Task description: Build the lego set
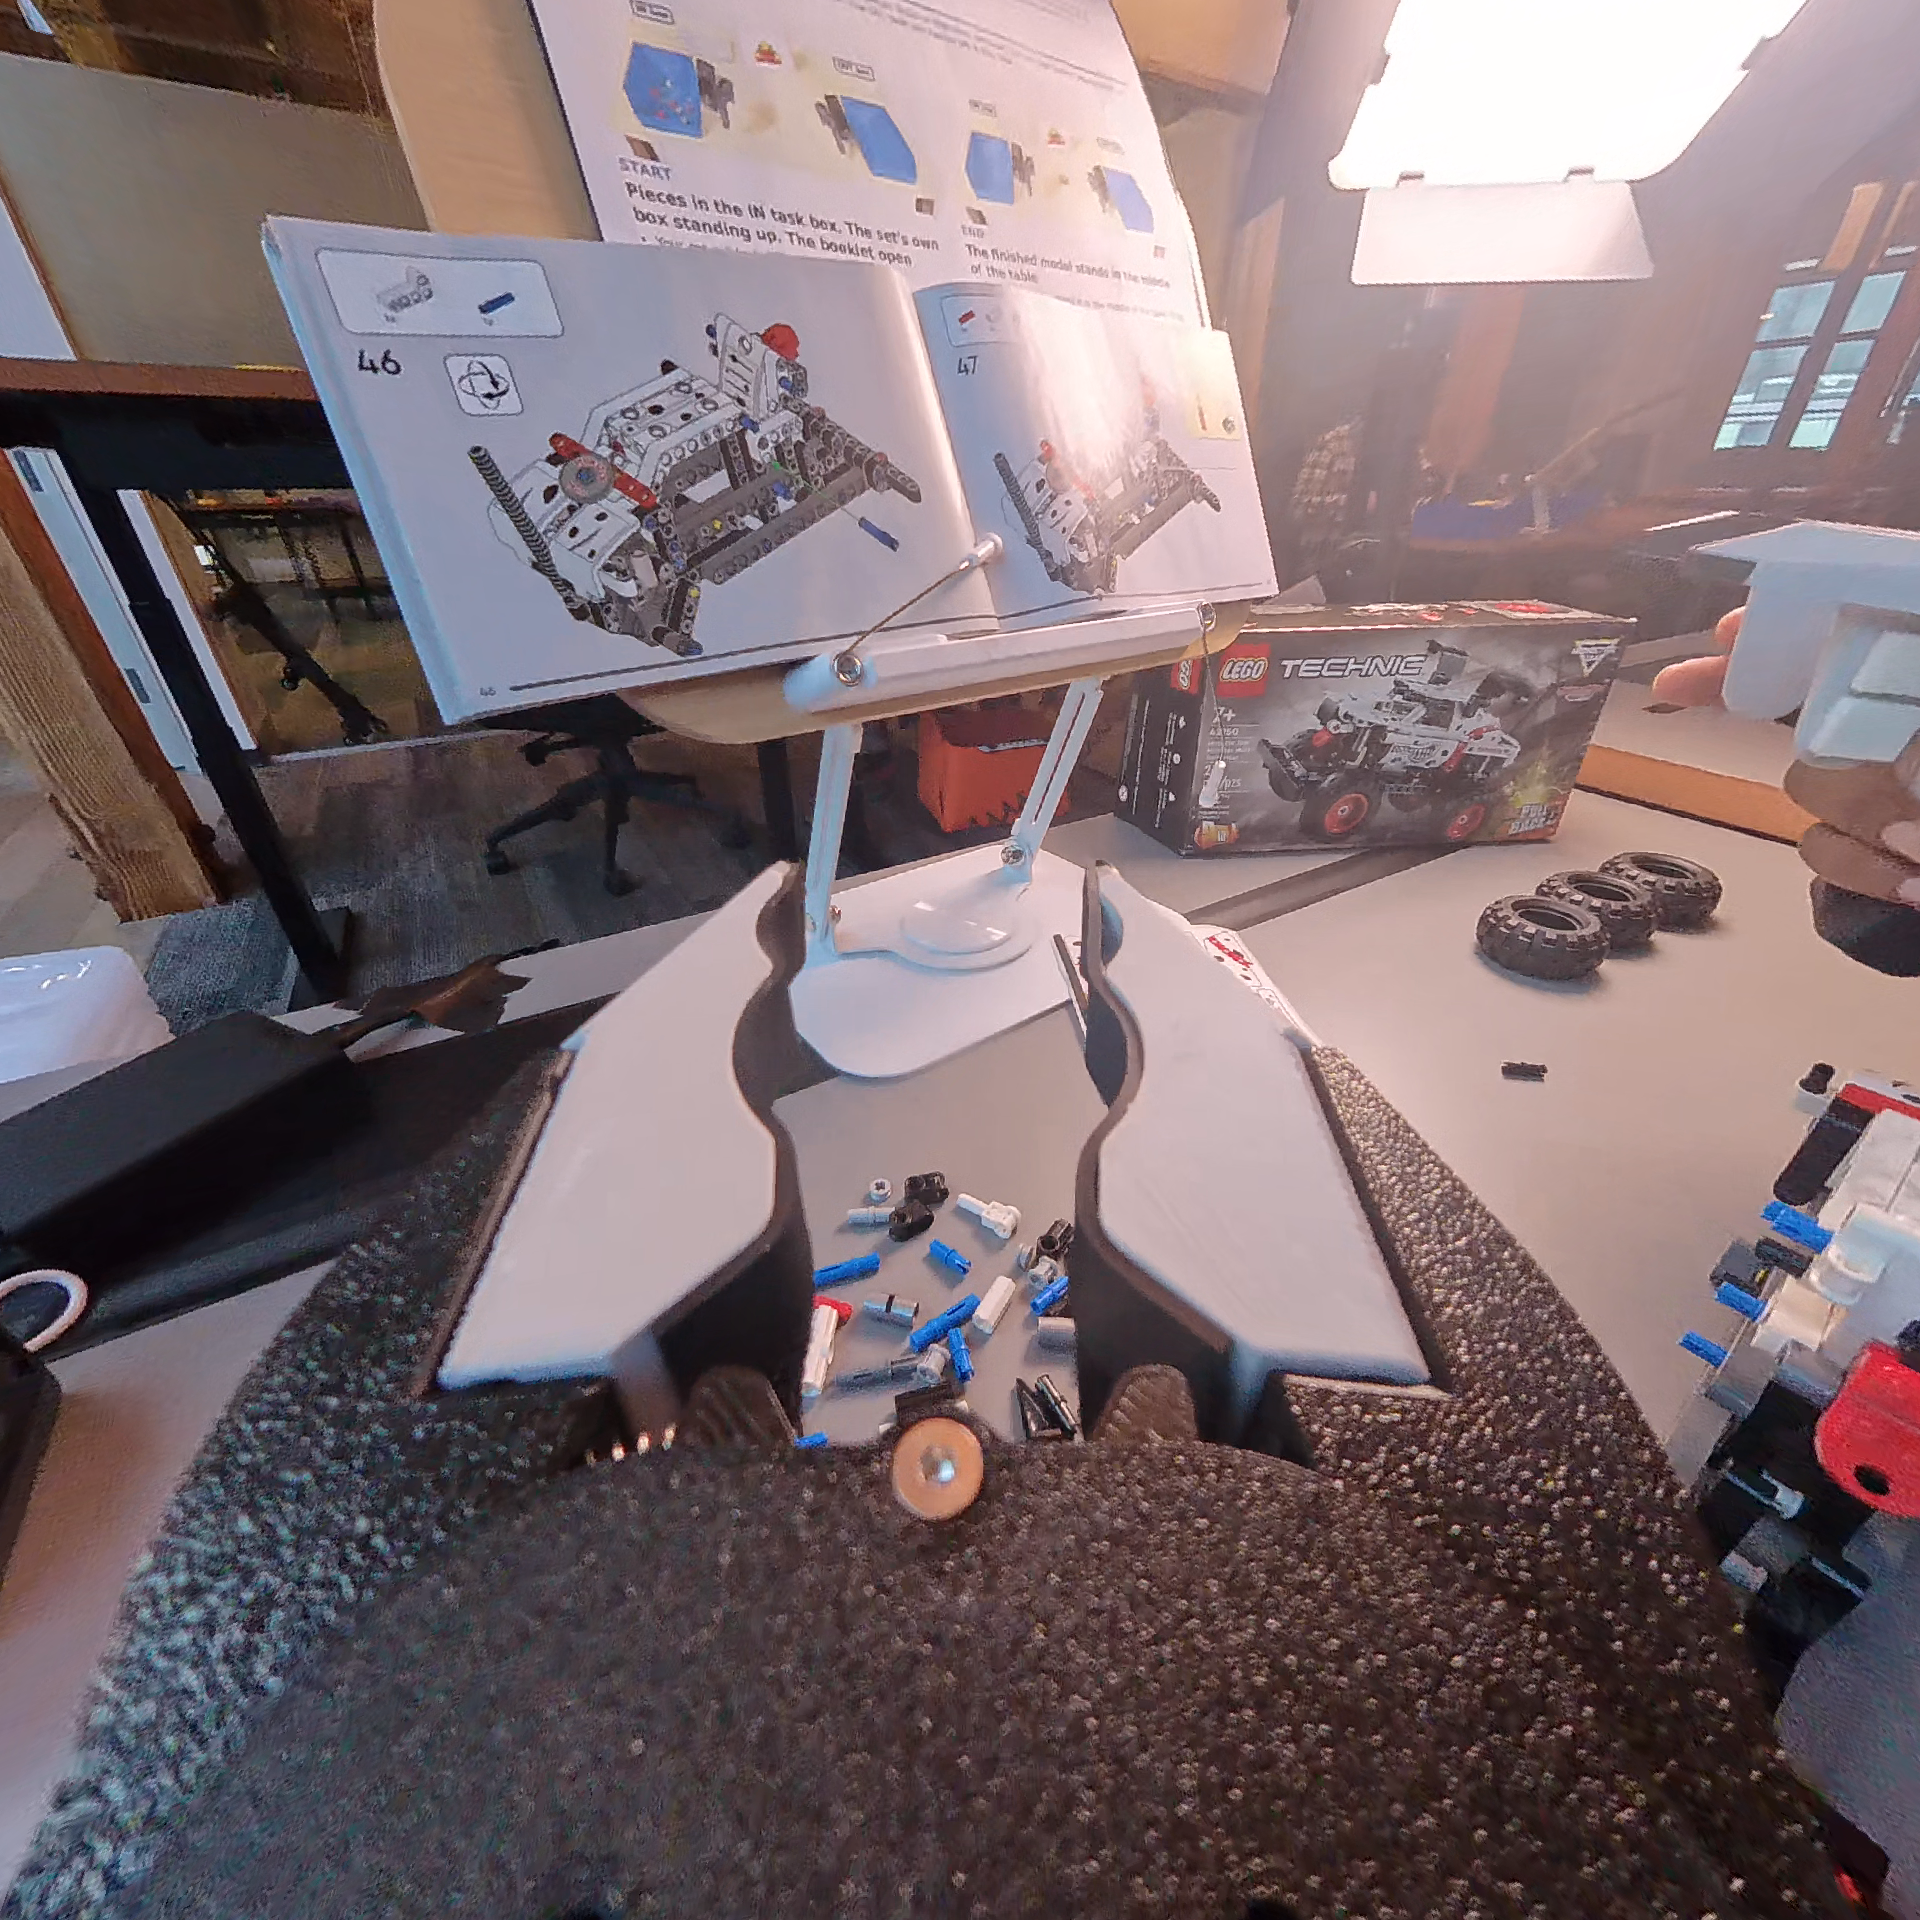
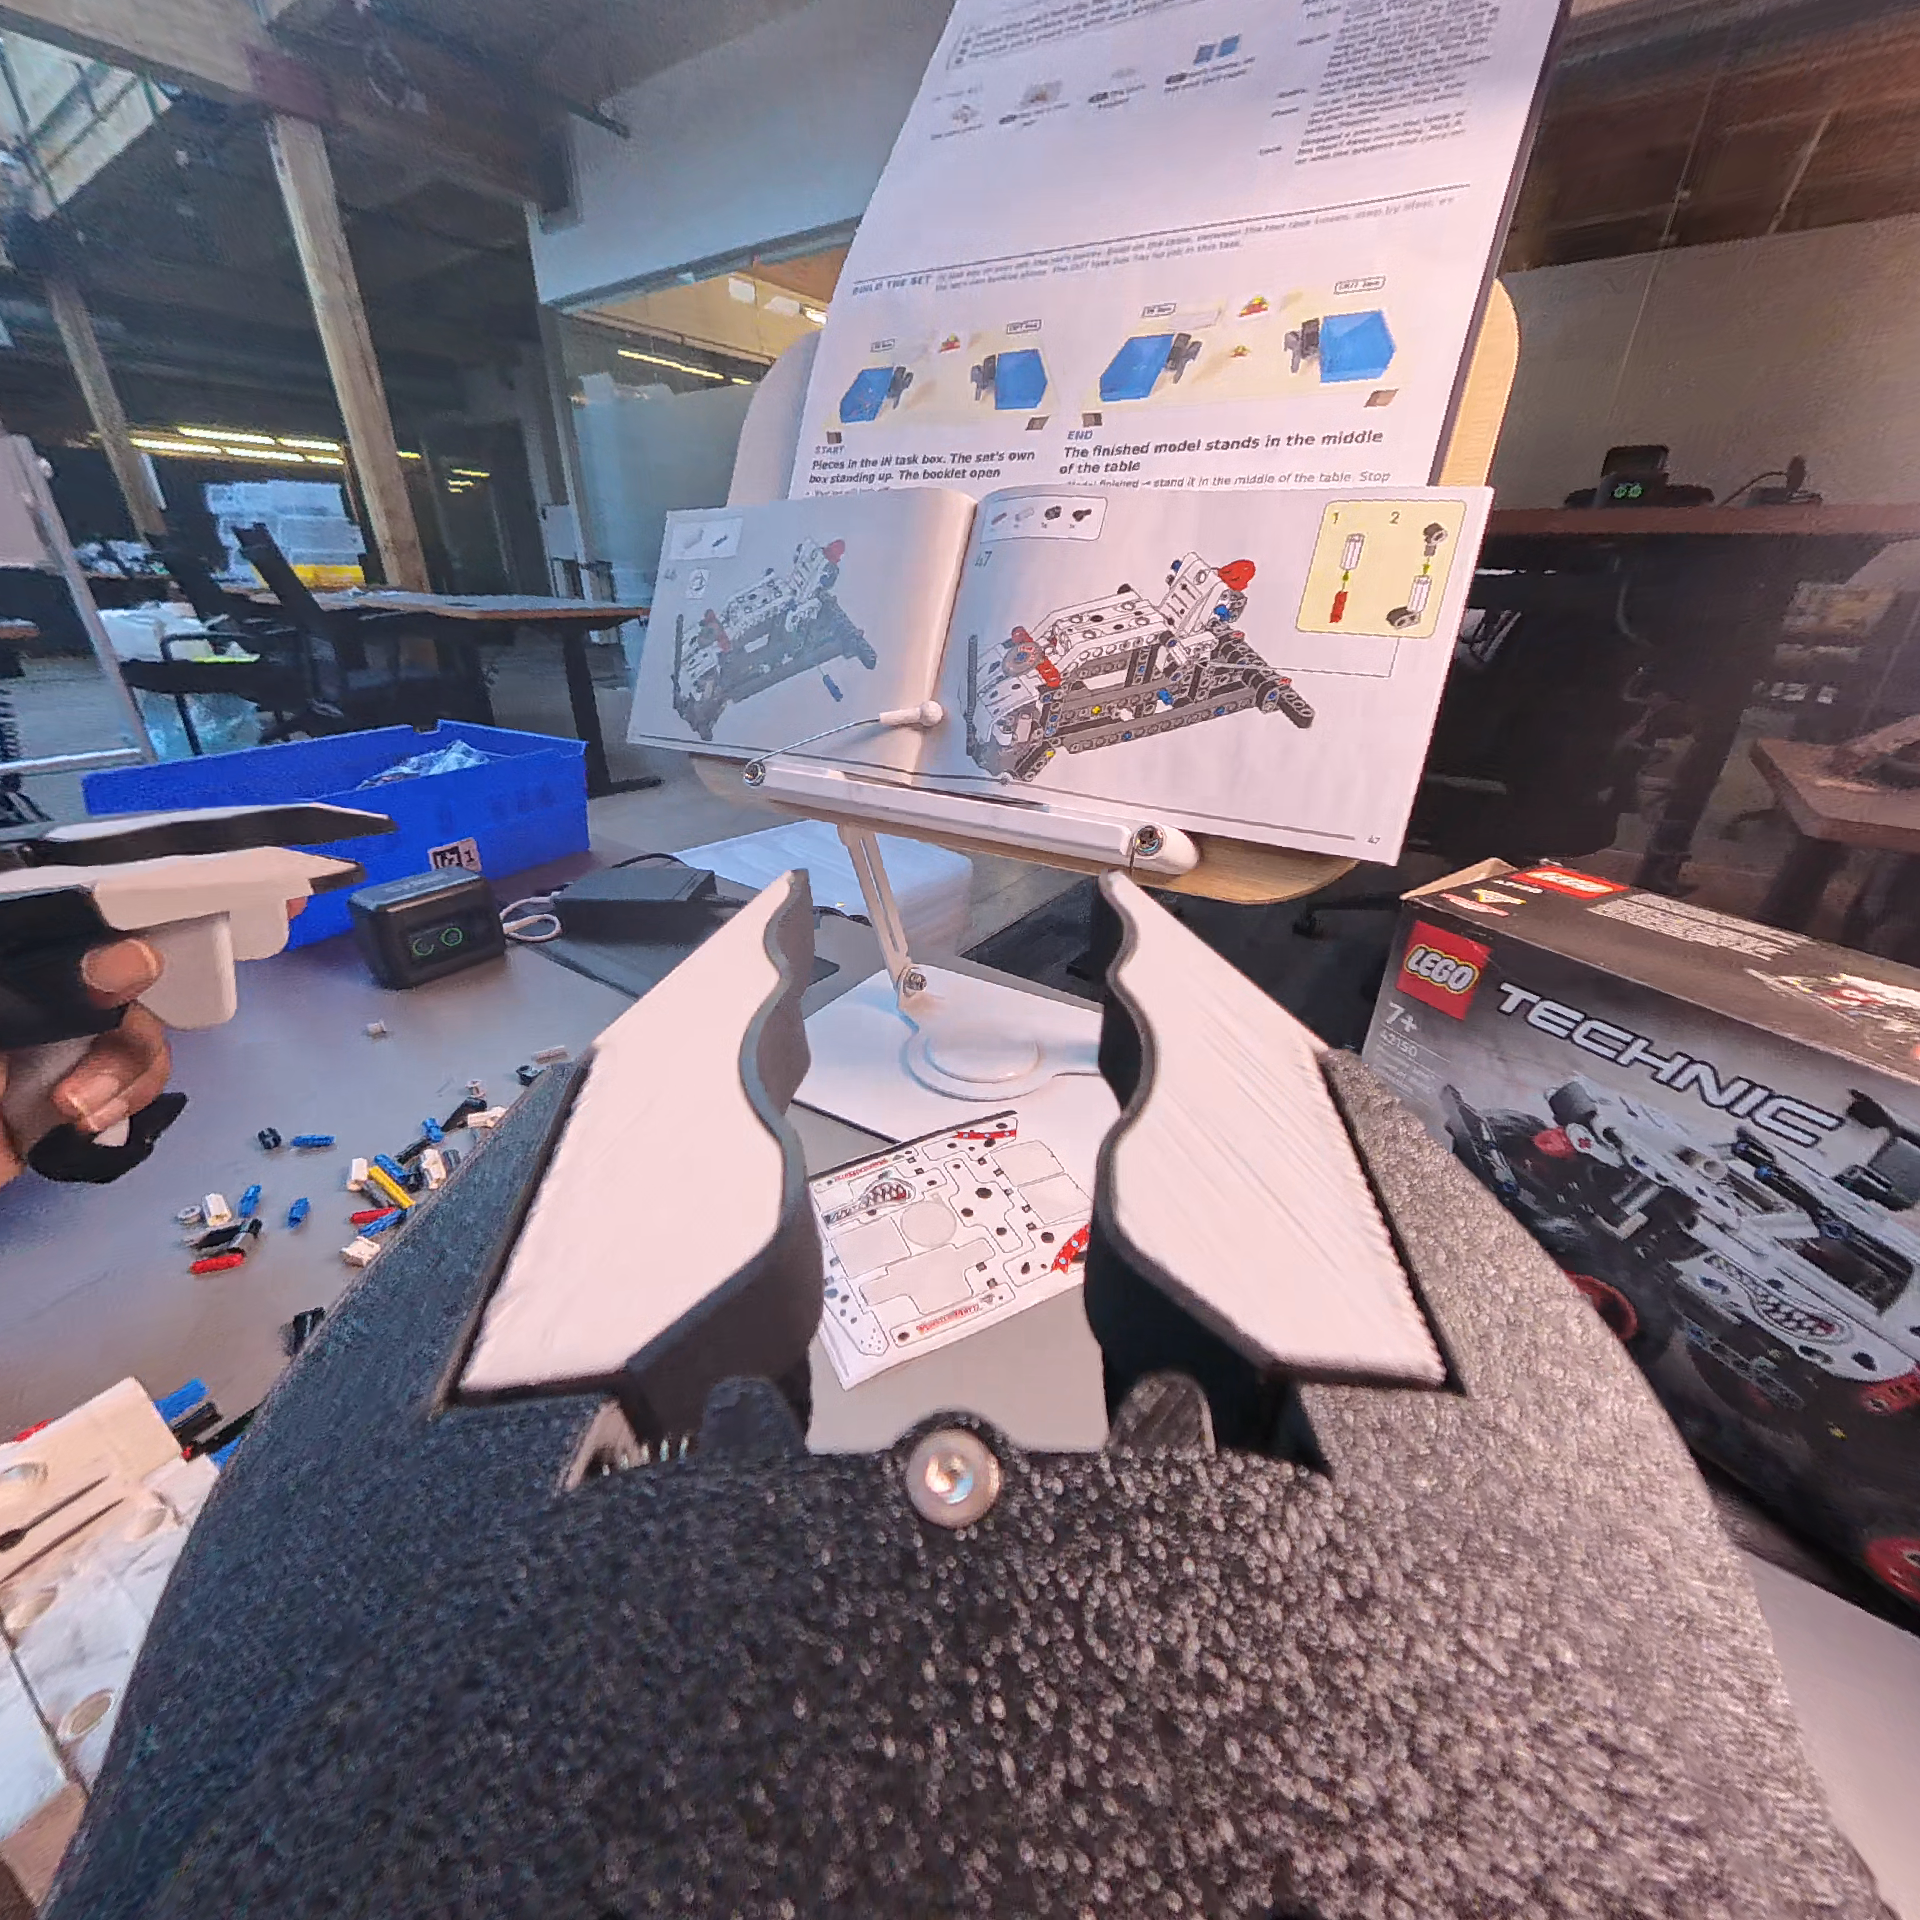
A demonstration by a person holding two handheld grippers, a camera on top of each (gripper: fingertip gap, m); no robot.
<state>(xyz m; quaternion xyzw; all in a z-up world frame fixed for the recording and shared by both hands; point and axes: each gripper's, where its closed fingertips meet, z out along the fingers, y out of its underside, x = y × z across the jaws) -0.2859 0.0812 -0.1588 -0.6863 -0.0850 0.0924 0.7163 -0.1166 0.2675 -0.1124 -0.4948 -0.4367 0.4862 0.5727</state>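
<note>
My left gripper [image 1: 940,899] is open and empty, hovering over a scatter of small blue, white, black and grey Lego pins [image 1: 935,1288] on the grey table. The partly built white, black and red model [image 1: 1829,1309] lies at the right edge. My right gripper [image 2: 956,883] is open and empty above a sticker sheet [image 2: 945,1236]. The open instruction booklet [image 1: 727,447] rests on a white stand; it also shows in the right wrist view [image 2: 1039,655]. The loose pieces [image 2: 343,1184] and the model [image 2: 83,1507] sit to the right gripper's left.
Three black tyres [image 1: 1600,914] lie at the right. The Lego set box [image 1: 1371,738] stands behind them, close to my right gripper [image 2: 1683,1143]. A blue bin [image 2: 364,800] and a black device [image 2: 426,925] sit at the far left. A stand base [image 1: 935,966] is ahead. From either gripper's tips it is about 20 cm to the model [image 2: 83,1507].
</note>
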